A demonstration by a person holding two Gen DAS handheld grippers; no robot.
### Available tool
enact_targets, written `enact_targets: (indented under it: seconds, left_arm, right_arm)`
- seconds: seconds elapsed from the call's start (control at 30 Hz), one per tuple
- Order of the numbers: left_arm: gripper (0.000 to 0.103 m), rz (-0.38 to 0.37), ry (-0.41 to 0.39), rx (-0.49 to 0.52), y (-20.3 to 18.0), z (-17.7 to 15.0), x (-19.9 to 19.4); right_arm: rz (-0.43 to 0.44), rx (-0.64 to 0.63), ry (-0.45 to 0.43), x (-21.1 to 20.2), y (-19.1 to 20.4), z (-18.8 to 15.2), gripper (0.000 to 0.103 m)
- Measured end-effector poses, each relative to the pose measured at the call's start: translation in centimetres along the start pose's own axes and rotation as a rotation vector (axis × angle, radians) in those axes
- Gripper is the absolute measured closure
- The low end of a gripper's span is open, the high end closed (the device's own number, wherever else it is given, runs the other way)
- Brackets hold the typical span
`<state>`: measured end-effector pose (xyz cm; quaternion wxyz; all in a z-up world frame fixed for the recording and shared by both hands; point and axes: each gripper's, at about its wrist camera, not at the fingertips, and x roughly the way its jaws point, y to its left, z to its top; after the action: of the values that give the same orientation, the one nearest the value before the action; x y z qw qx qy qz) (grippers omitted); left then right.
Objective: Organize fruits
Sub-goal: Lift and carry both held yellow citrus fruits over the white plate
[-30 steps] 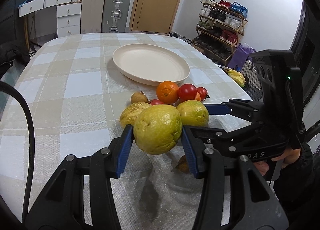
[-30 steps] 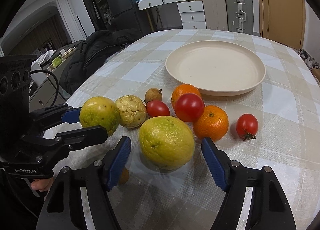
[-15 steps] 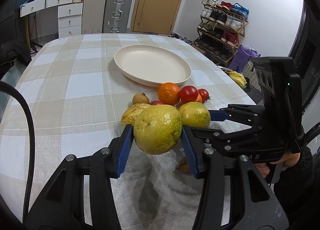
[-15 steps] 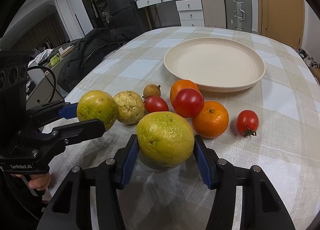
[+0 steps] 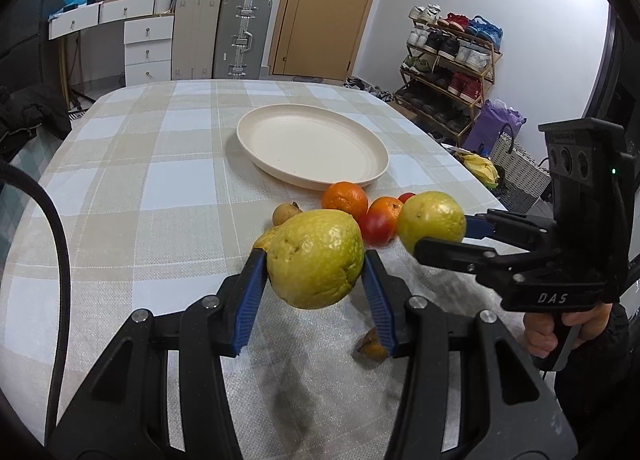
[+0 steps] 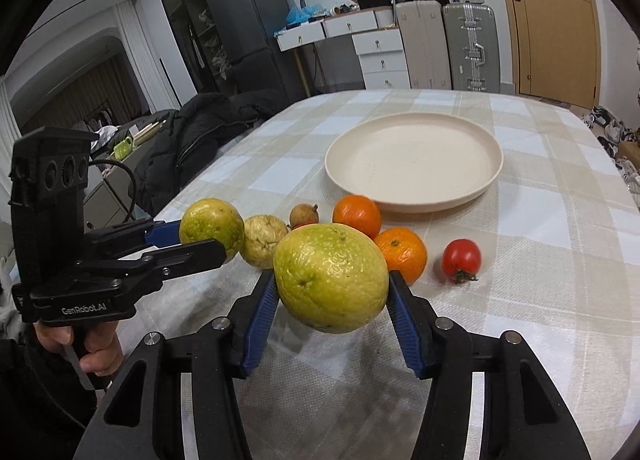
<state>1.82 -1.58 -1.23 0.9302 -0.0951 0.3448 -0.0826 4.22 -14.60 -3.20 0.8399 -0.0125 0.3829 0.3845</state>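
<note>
My left gripper (image 5: 314, 274) is shut on a yellow-green fruit (image 5: 316, 258) and holds it above the checked tablecloth. My right gripper (image 6: 330, 294) is shut on a second yellow-green fruit (image 6: 330, 276), also lifted off the cloth. Each gripper shows in the other's view, the right one (image 5: 434, 230) and the left one (image 6: 208, 227). The cream plate (image 6: 414, 161) lies beyond, bare inside. Between it and the grippers lie two oranges (image 6: 357, 215), a tomato (image 6: 461, 260), a wrinkled pale fruit (image 6: 264, 242) and a small brown fruit (image 6: 304, 214).
A small brown fruit (image 5: 374, 346) lies on the cloth under my left gripper. A dark jacket (image 6: 200, 131) lies off the table's left edge. A shoe rack (image 5: 452, 59) and a basket (image 5: 516, 171) stand off the right side.
My right gripper closed on the yellow-green fruit and lifted it off the cloth. My left gripper rose slightly with its fruit still held.
</note>
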Motion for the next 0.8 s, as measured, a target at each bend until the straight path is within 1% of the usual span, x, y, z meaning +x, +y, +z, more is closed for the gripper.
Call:
enact_targets:
  seconds: [0.27, 0.67, 0.8]
  left_arm:
    - [0.057, 0.006, -0.030, -0.007, -0.2, 0.8, -0.7]
    - [0.057, 0.015, -0.064, 0.002, -0.4, 2.9, -0.6]
    - [0.057, 0.016, -0.077, 0.005, -0.5, 3.6, -0.4]
  right_arm:
    - [-0.021, 0.007, -0.038, -1.4, -1.1, 0.6, 0.048]
    - [-0.045, 0.018, -0.055, -2.0, -2.5, 0.9, 0.048]
    - [-0.065, 0.020, -0.066, -2.1, -3.0, 1.4, 0.048]
